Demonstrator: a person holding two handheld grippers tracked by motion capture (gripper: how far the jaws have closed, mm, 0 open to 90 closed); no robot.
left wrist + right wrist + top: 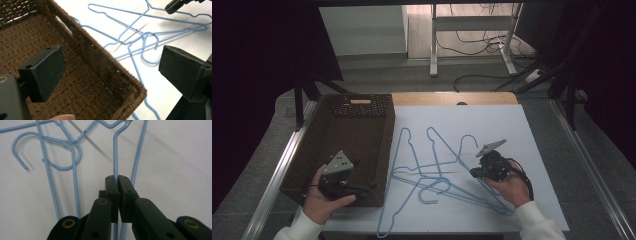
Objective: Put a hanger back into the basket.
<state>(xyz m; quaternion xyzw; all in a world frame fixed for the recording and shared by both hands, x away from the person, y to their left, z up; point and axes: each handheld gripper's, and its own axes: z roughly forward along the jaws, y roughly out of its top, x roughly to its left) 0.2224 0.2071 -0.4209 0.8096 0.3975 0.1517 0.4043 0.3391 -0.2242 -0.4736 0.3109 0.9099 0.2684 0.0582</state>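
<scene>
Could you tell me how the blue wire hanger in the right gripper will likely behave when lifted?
The hanger is thin wire, so probably light and springy. Held on one strand by the right gripper, it may swing. Its hook crosses the other hangers, so they could drag along.

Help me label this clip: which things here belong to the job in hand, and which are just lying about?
In the job:
- blue wire hangers, one wire pinched in the right tongs
- wicker basket, with the open left tongs over its corner

Lying about:
- metal stand beyond the table
- floor cables
</scene>
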